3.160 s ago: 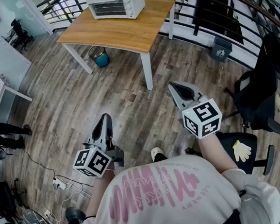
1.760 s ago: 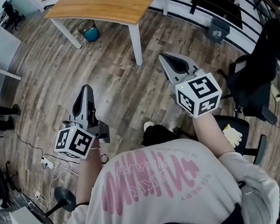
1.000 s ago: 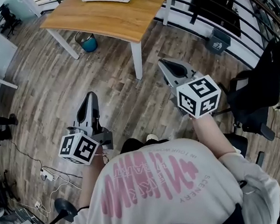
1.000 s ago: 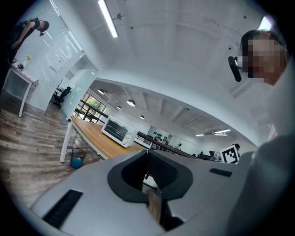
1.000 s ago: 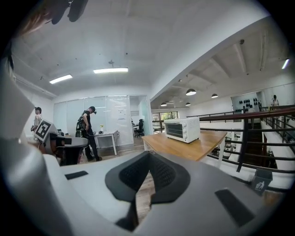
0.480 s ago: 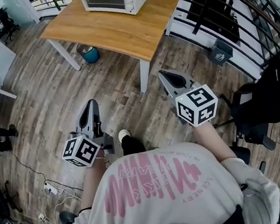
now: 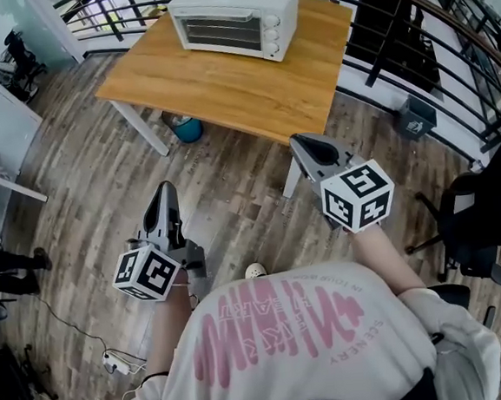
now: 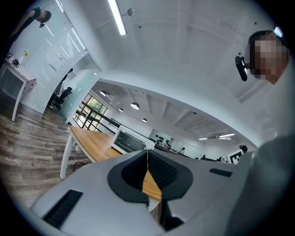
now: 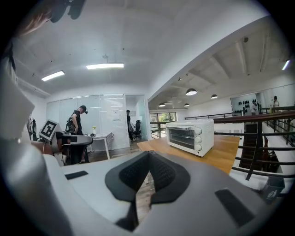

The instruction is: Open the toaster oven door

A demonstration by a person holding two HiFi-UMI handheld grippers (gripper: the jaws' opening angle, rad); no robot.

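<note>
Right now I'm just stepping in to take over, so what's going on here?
A person holds a tool in each hand; the left tool and the right tool are both shut and empty. The white toaster oven sits on the wooden table ahead, its door closed. Neither tool touches it: both are well short of the oven.

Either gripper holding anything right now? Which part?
Nothing is held. The left gripper and right gripper both have jaws together and empty; the toaster oven sits untouched on the table ahead.
</note>
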